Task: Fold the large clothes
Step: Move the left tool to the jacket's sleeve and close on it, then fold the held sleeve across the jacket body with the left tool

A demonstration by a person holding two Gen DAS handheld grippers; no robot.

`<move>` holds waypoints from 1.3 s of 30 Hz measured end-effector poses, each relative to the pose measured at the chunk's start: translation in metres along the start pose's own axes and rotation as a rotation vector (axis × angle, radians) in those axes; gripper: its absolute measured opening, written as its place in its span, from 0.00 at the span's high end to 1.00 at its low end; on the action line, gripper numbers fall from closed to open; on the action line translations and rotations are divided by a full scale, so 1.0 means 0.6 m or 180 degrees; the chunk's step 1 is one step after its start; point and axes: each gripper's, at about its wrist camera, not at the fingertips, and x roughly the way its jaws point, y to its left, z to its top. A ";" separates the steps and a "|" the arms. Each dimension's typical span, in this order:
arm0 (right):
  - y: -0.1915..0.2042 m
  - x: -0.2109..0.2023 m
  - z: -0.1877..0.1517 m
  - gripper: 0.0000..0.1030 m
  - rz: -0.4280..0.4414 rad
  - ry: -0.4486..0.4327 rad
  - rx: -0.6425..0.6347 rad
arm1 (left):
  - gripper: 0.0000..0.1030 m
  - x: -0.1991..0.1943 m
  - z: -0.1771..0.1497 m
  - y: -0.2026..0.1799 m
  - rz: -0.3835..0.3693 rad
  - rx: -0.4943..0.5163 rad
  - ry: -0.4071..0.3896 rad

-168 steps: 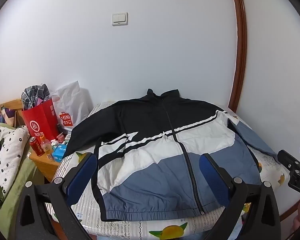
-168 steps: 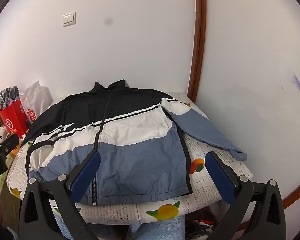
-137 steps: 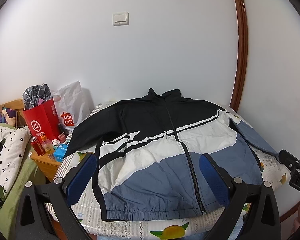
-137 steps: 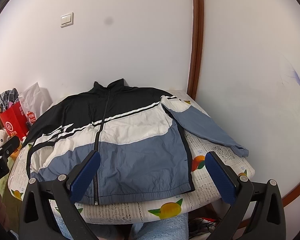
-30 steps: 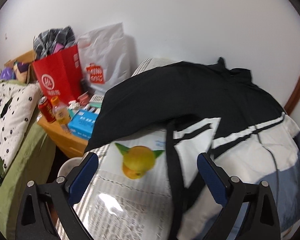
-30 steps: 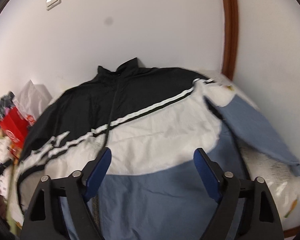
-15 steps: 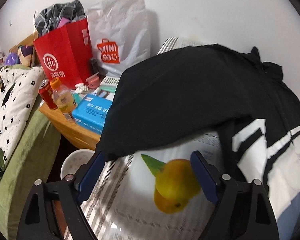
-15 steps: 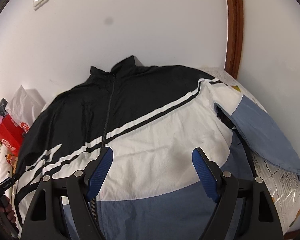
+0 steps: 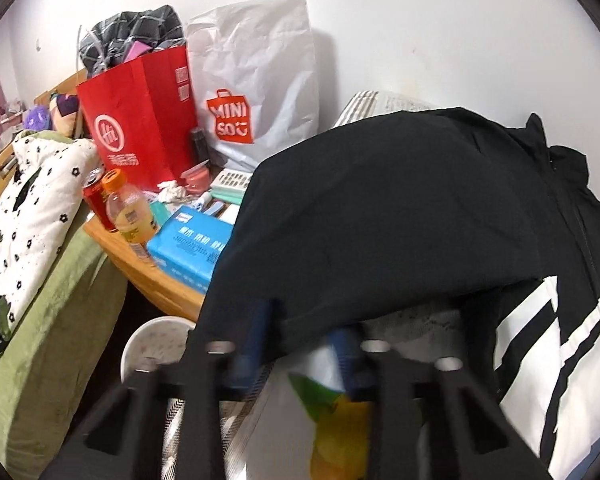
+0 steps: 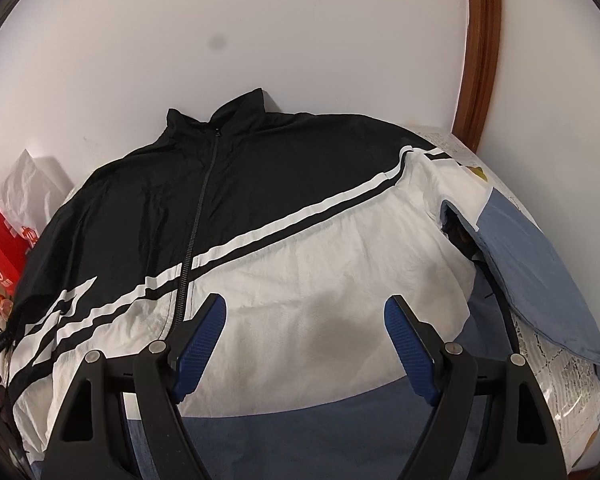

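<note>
The left gripper [image 9: 300, 340] is closing on the black sleeve [image 9: 380, 220] at the bed's [image 9: 260, 432] left edge; the right gripper [image 10: 304, 332] is held spread over the jacket [image 10: 300, 240]. Only a thin bit of cuff looks caught, so it could get dropped mid-fold, or sheet gets grabbed too.

Colours in front of my two grippers

My pads [image 10: 199, 334] are blue on black fingers. The jacket [image 10: 284, 208] runs black on top, white with black-and-white diagonal stripes in the middle, grey-blue below and on the sleeve [image 10: 528, 264]. The bedsheet [image 9: 332, 412] shows an orange-and-green fruit print; one paper bag [image 9: 140, 120] is red, another [image 9: 256, 80] white with an orange logo.
</note>
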 end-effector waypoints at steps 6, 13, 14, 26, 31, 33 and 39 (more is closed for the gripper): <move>0.000 -0.024 0.013 0.22 0.0145 -0.0092 -0.0008 | 0.95 -0.028 0.023 -0.003 0.0008 -0.0057 -0.0099; 0.003 -0.047 0.016 0.22 0.0224 -0.0131 -0.0161 | 0.95 -0.116 0.065 -0.046 -0.0157 0.0095 -0.0430; 0.004 -0.051 0.015 0.22 0.0231 -0.0140 -0.0191 | 0.95 -0.123 0.069 -0.054 -0.0189 0.0119 -0.0449; -0.048 -0.066 -0.006 0.22 0.0288 -0.0112 -0.0213 | 0.95 -0.165 0.093 -0.211 -0.0932 0.0458 -0.0448; -0.088 -0.058 -0.025 0.22 0.0239 -0.0048 -0.0129 | 0.95 -0.165 0.076 -0.309 -0.1231 0.0729 -0.0331; -0.104 -0.055 -0.033 0.22 0.0223 -0.0030 -0.0092 | 0.95 -0.161 0.064 -0.341 -0.1312 0.0832 -0.0268; -0.127 -0.047 -0.050 0.22 0.0150 -0.0014 -0.0111 | 0.95 -0.114 0.009 -0.415 -0.1232 0.1101 0.0160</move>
